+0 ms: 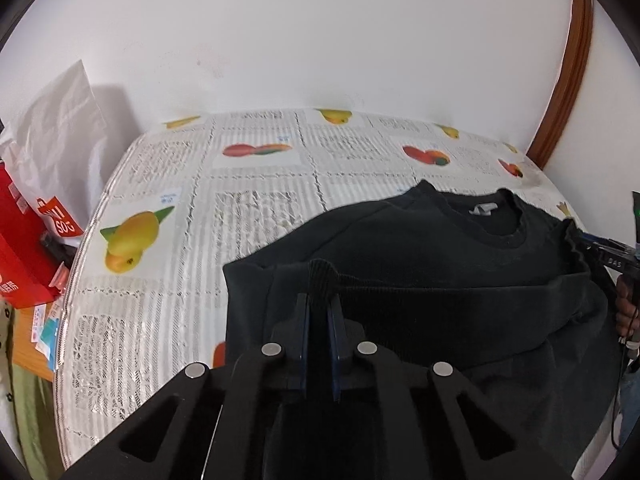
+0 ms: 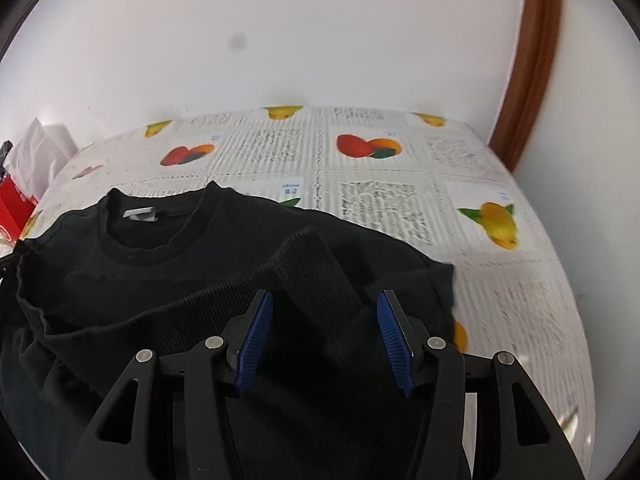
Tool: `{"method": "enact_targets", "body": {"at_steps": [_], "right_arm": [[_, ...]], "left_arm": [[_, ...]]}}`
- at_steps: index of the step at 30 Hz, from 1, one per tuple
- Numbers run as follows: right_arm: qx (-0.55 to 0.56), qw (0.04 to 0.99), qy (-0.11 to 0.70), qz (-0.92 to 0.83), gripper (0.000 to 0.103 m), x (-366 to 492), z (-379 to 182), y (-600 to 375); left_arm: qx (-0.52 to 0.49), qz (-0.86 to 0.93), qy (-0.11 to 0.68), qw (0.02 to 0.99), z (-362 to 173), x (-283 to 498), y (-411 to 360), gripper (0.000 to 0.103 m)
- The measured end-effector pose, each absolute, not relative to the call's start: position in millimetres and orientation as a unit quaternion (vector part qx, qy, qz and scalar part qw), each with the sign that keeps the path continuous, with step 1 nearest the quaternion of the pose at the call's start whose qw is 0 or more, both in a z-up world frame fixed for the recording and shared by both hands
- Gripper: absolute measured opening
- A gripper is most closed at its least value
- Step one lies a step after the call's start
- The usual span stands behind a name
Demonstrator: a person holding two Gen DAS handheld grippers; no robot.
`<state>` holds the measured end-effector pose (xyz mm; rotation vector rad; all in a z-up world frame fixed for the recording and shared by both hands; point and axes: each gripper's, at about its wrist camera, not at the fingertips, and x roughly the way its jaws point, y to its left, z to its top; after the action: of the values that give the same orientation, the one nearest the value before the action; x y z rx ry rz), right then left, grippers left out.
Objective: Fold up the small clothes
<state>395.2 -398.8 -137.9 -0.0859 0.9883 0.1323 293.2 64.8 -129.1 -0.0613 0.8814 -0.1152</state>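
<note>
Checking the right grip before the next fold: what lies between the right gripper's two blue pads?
In the right wrist view, the black sweater's ribbed cuff lies between the right gripper's open, untouching pads.

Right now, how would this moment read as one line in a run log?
left gripper: shut on black sweater | right gripper: open over sleeve cuff | surface: fruit-print tablecloth

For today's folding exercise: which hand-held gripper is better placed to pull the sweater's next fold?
Left hand-held gripper: it looks clamped on the black sweater. The right is open, gripping nothing.
</note>
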Motion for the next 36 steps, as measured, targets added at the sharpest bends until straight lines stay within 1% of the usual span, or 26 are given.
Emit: {"method": "enact_targets", "body": {"at_steps": [1,2,3,4,7,9,10,12,14,16,19,21,23,25,28,30,34,36], "right_arm": [[-0.044,0.875,0.478,0.062,0.029,400,-141,-397],[-0.05,0.874,0.48,0.06,0.021,404,-143,-396],[-0.051,0.874,0.479,0.065,0.009,407,-144,-395],[-0.049,0.877,0.473,0.069,0.009,407,-142,-395],[-0.032,0.906,0.416,0.073,0.008,397,-121,-405],[0.024,0.921,0.382,0.073,0.008,391,-108,-423],[0.04,0.922,0.379,0.07,0.008,392,-108,-429],[0.031,0.912,0.406,0.05,0.008,401,-123,-430],[0.023,0.889,0.457,0.029,0.008,415,-149,-428],[0.026,0.881,0.473,0.022,0.008,420,-161,-428],[0.022,0.881,0.471,0.023,0.009,419,-159,-428],[0.014,0.881,0.473,0.021,0.01,417,-158,-426],[0.015,0.878,0.478,0.018,0.015,412,-154,-426],[0.012,0.879,0.477,0.01,0.022,402,-148,-426],[0.0,0.882,0.471,0.001,0.026,385,-136,-426],[0.005,0.884,0.468,0.005,0.026,369,-127,-425],[0.012,0.891,0.453,0.005,0.031,337,-110,-421],[0.006,0.894,0.447,0.011,0.031,318,-103,-413]], "left_arm": [[-0.032,-0.056,0.425,0.903,-129,293,66,0.007],[-0.035,-0.055,0.422,0.904,-129,293,67,0.007],[-0.041,-0.055,0.419,0.905,-129,292,69,0.007],[-0.048,-0.055,0.415,0.907,-128,292,71,0.007],[-0.076,-0.055,0.401,0.911,-124,289,81,0.007],[-0.086,-0.057,0.402,0.91,-124,289,83,0.007],[-0.085,-0.057,0.406,0.908,-126,291,83,0.007],[-0.08,-0.058,0.413,0.906,-130,294,79,0.007],[-0.069,-0.051,0.422,0.902,-135,297,74,0.007],[-0.063,-0.047,0.428,0.9,-138,298,72,0.007],[-0.066,-0.045,0.434,0.897,-141,299,73,0.007],[-0.069,-0.04,0.439,0.895,-141,299,74,0.01],[-0.069,-0.036,0.442,0.893,-140,298,74,0.011],[-0.066,-0.033,0.443,0.894,-137,295,72,0.013],[-0.066,-0.03,0.444,0.893,-134,288,71,0.018],[-0.068,-0.028,0.439,0.895,-130,281,71,0.018],[-0.065,-0.031,0.42,0.905,-115,259,68,0.018],[-0.066,-0.034,0.417,0.906,-110,250,65,0.018]]}}
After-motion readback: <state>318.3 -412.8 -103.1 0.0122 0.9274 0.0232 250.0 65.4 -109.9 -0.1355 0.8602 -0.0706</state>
